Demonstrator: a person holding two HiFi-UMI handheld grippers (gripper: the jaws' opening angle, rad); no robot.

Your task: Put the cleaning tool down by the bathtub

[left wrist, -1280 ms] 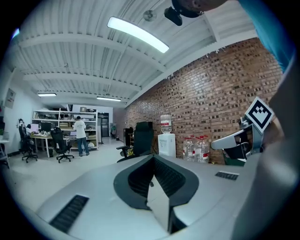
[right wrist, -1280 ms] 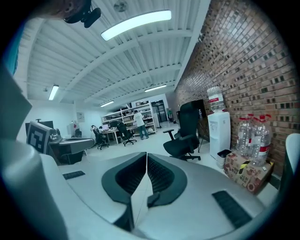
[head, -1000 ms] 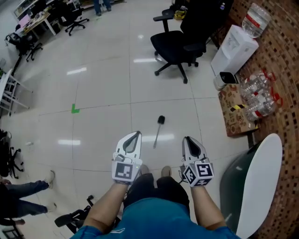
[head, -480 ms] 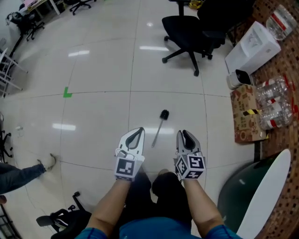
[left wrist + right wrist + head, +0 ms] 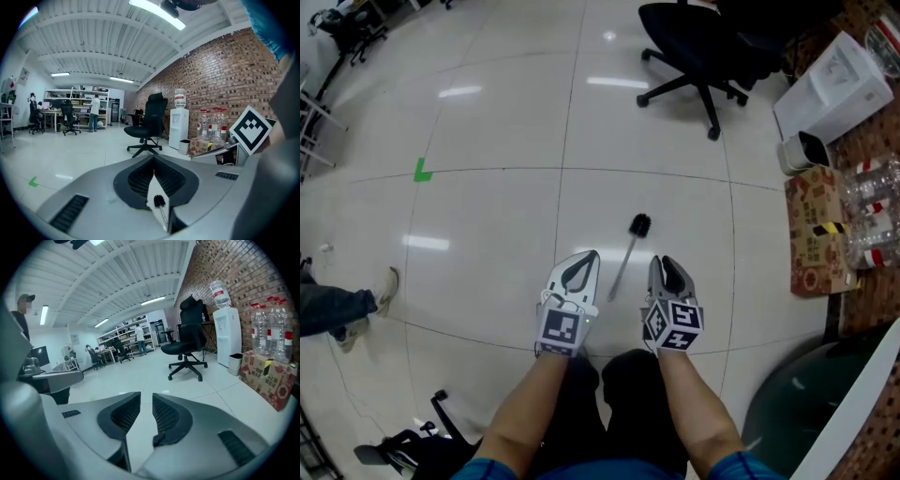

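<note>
The cleaning tool, a black-headed brush (image 5: 638, 225) on a thin grey handle, lies flat on the white tiled floor just ahead of my two grippers. In the head view my left gripper (image 5: 587, 257) hangs left of the handle's near end and my right gripper (image 5: 662, 266) right of it; neither touches it. The left gripper (image 5: 153, 162) has its tips together and holds nothing; the brush (image 5: 159, 201) shows on the floor through the slit below them. My right gripper (image 5: 146, 403) has its jaws parted and opening, with only floor between them. The bathtub (image 5: 853, 412), dark green with a white rim, is at the lower right.
A black office chair (image 5: 712, 47) stands ahead to the right. Along the brick wall are a water dispenser (image 5: 830, 80), a small bin (image 5: 802, 150) and a cardboard box (image 5: 820, 239) with water bottles (image 5: 877, 211). A person's leg (image 5: 337, 307) is at the left edge.
Both grippers have drawn closer together and nearer the brush, now flanking its handle end. The brush has stayed lying on the floor. The head view has shifted forward.
</note>
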